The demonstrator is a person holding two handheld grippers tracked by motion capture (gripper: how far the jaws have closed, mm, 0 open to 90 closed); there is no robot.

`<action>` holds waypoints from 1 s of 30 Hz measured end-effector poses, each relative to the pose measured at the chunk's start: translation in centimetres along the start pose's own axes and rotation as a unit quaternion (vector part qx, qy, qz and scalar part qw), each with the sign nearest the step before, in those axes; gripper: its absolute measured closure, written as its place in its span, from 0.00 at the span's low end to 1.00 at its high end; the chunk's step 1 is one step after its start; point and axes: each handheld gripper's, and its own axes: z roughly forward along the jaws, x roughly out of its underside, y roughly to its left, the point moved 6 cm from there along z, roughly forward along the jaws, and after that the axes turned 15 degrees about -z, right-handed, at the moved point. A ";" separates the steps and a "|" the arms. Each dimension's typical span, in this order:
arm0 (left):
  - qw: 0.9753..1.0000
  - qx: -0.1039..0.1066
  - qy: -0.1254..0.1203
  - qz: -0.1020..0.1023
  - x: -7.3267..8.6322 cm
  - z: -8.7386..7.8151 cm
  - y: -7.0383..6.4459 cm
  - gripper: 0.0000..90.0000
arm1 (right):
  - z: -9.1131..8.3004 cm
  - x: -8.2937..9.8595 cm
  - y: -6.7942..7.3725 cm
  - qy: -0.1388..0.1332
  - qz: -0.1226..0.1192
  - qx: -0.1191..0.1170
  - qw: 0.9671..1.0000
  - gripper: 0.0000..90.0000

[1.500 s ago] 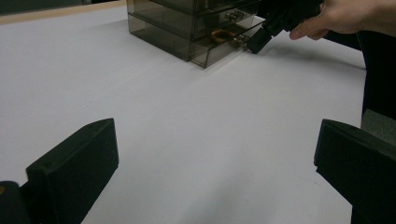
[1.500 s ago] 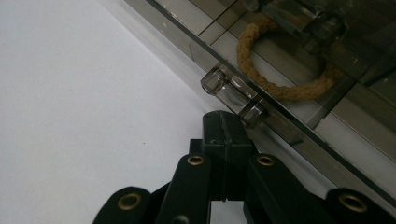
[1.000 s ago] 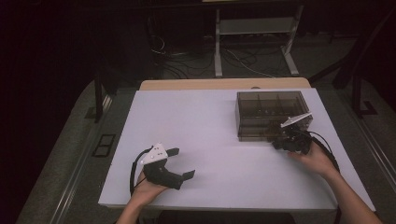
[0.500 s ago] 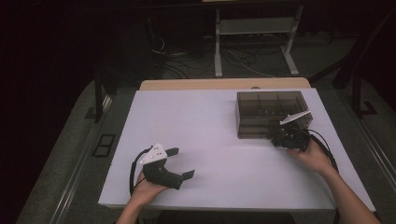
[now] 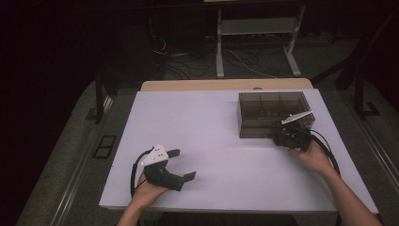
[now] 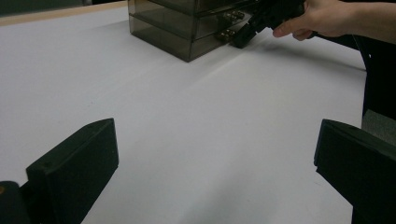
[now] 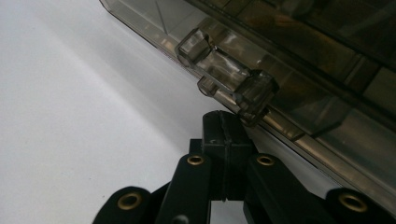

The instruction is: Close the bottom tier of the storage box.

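**Drawer box at the far right, grippers at opposite sides**

The drawer box (image 5: 275, 114) stands on the surface (image 5: 221, 127) toward its far right part. The right gripper (image 5: 280, 137) sits just before the box's near face, its jaws pressed together with their tips right below a drawer handle (image 7: 224, 70), close to it. The left gripper (image 5: 183, 165) rests on the near left part of the surface, its jaws spread wide with bare surface between them. From those jaws, the box lies well ahead and across the surface, well apart.
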 end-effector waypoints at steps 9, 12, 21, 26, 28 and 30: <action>1.000 0.002 0.000 0.000 0.0 0.0 -0.1 0.00 | -0.3 -0.1 0.1 -0.011 0.008 -0.001 1.000 0.97; 1.000 0.002 0.000 0.000 0.0 -0.1 -0.1 0.00 | -0.7 -0.2 0.3 -0.019 0.012 -0.003 1.000 0.94; 1.000 0.003 0.001 0.003 0.0 0.0 -0.2 0.00 | -1.7 -0.2 1.1 -0.032 0.015 -0.012 0.999 0.85; 1.000 0.004 0.001 0.002 0.0 -0.1 -0.2 0.00 | -2.1 -0.1 1.4 -0.038 0.021 -0.014 0.999 0.79; 1.000 0.004 0.000 0.002 0.0 -0.1 -0.2 0.00 | -2.3 -0.1 1.6 -0.040 0.023 -0.014 0.999 0.76; 1.000 0.004 -0.001 0.001 0.0 -0.1 -0.2 0.00 | -2.5 -0.2 1.8 -0.044 0.024 -0.012 0.999 0.72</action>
